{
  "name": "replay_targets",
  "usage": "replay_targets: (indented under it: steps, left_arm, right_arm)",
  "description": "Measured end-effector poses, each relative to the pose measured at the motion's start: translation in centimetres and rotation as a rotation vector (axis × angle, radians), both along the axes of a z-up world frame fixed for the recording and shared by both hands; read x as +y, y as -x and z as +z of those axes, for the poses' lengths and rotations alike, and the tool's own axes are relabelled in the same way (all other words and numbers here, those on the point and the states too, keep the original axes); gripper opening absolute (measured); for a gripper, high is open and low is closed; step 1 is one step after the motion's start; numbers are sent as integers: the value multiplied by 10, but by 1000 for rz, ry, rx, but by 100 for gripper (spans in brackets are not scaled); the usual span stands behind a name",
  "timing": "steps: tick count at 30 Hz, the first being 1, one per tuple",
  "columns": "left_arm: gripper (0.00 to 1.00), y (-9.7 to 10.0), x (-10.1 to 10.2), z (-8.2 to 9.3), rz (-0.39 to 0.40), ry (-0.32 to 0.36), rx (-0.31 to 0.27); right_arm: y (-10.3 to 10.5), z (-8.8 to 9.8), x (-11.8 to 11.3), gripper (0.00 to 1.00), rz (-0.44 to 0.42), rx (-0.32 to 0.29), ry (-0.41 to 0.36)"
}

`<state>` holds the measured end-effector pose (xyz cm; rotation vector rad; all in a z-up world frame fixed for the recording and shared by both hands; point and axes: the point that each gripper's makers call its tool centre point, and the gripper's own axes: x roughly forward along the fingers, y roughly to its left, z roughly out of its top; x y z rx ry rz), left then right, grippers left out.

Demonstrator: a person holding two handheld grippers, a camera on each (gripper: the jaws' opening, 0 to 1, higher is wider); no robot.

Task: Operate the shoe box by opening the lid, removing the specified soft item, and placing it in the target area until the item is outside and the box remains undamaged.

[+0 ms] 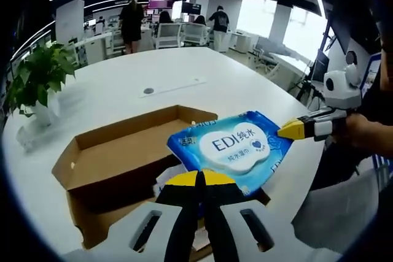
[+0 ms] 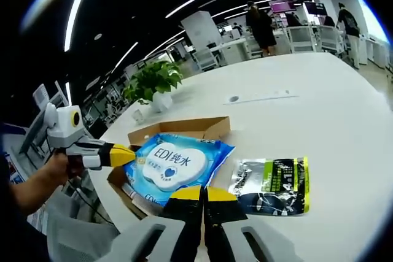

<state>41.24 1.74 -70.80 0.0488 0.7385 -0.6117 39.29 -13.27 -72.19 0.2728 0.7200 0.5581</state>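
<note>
One blue wet-wipe pack [image 1: 232, 148] is held above the open shoe box [image 1: 116, 167] by two grippers. In the left gripper view, the left gripper [image 1: 200, 179] is seen with its yellow-tipped jaws closed on the pack's near edge, while the right gripper [image 1: 290, 130] is clamped on the pack's far corner. In the right gripper view, the right gripper [image 2: 202, 193] appears pressed together at the pack's [image 2: 175, 165] edge, though the exact contact is partly hidden. One dark packet with a yellow-green strip [image 2: 271, 186] is laid flat on the white table [image 2: 344, 108], just beside the box [image 2: 184, 128]. One potted plant [image 2: 153, 81] is stood behind the box.
</note>
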Motion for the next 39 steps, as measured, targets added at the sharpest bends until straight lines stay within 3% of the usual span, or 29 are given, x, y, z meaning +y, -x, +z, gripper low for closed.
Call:
replay_targets:
  steps: [39]
  left_arm:
    - [0, 3, -85, 1, -65, 71, -10]
  right_arm:
    - [5, 2, -82, 0, -100, 8, 47]
